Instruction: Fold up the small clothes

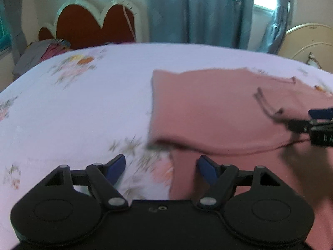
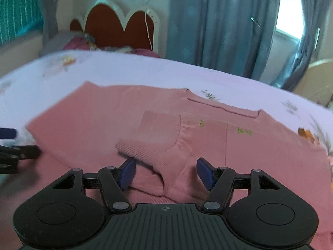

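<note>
A pink knit sweater (image 1: 208, 108) (image 2: 93, 114) lies on the flowered bed sheet (image 1: 72, 114) (image 2: 145, 70), its left side folded over the body. My left gripper (image 1: 162, 164) is open just over the garment's near left edge, with sheet and a strip of pink cloth showing between its blue pads, which touch nothing. My right gripper (image 2: 166, 166) is open over the sweater's middle. A folded sleeve with a ribbed cuff (image 2: 160, 145) lies between its fingers, clear of both pads. Each gripper shows at the edge of the other's view: the right (image 1: 320, 123), the left (image 2: 10, 145).
A red headboard with a white scalloped frame (image 1: 93, 25) (image 2: 116, 27) stands at the bed's far side, and a pile of clothes (image 1: 47, 50) lies before it. Blue-grey curtains (image 1: 197, 10) and a bright window are behind. A cream round furniture piece (image 1: 308, 43) stands at the right.
</note>
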Demonstrator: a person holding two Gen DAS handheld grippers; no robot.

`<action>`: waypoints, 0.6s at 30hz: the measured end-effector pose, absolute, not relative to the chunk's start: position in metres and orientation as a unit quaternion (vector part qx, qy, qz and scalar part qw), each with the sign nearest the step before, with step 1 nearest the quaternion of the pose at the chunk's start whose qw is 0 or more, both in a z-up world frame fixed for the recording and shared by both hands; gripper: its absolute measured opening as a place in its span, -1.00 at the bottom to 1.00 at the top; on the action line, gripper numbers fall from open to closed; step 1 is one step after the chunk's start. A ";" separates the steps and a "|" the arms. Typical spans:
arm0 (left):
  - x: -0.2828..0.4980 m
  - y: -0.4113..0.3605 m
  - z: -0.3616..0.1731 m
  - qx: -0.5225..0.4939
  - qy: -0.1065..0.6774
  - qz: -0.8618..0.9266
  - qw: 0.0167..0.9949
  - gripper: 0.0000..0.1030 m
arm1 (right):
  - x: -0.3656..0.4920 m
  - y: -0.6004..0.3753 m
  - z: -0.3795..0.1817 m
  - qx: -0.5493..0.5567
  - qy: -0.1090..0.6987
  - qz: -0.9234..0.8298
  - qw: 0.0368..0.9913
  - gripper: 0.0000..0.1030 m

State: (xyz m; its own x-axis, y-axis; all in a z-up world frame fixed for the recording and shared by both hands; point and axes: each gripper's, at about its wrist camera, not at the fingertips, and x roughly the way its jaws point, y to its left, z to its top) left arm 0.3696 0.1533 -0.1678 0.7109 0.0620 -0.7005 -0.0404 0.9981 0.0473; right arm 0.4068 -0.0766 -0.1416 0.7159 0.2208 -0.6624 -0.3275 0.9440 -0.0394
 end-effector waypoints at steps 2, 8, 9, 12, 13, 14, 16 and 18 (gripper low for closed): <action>0.374 0.155 -0.175 0.015 0.379 0.032 0.925 0.48 | 0.410 -0.075 -0.144 -0.076 0.341 0.148 0.925 -0.04; 0.391 0.155 -0.176 0.011 0.356 0.036 0.934 0.15 | 0.421 -0.094 -0.132 -0.020 0.341 0.134 0.930 -0.69; 0.393 0.155 -0.176 0.009 0.350 0.034 0.936 -0.10 | 0.420 -0.103 -0.125 0.000 0.333 0.127 0.934 -0.69; 0.396 0.156 -0.177 0.006 0.341 0.030 0.940 -0.42 | 0.418 -0.138 -0.109 0.053 0.316 0.094 0.942 -0.72; 0.396 0.156 -0.177 0.004 0.340 0.027 0.940 -0.50 | 0.418 -0.152 -0.107 0.070 0.316 0.079 0.943 -0.72; 0.396 0.155 -0.178 0.005 0.338 0.026 0.941 -0.52 | 0.418 -0.167 -0.107 0.085 0.318 0.061 0.942 -0.72; 0.394 0.152 -0.179 0.010 0.333 0.020 0.943 -0.63 | 0.417 -0.194 -0.111 0.110 0.329 0.033 0.937 -0.72; 0.393 0.150 -0.181 0.014 0.333 0.016 0.943 -0.72 | 0.413 -0.215 -0.123 0.133 0.352 0.016 0.927 -0.78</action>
State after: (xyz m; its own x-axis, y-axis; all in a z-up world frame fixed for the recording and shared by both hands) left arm 0.3930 0.1501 -0.1807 0.7780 0.0395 -0.6270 -0.0211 0.9991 0.0367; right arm 0.4132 -0.2151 -0.1225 0.7522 0.1233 -0.6473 0.0635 0.9642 0.2575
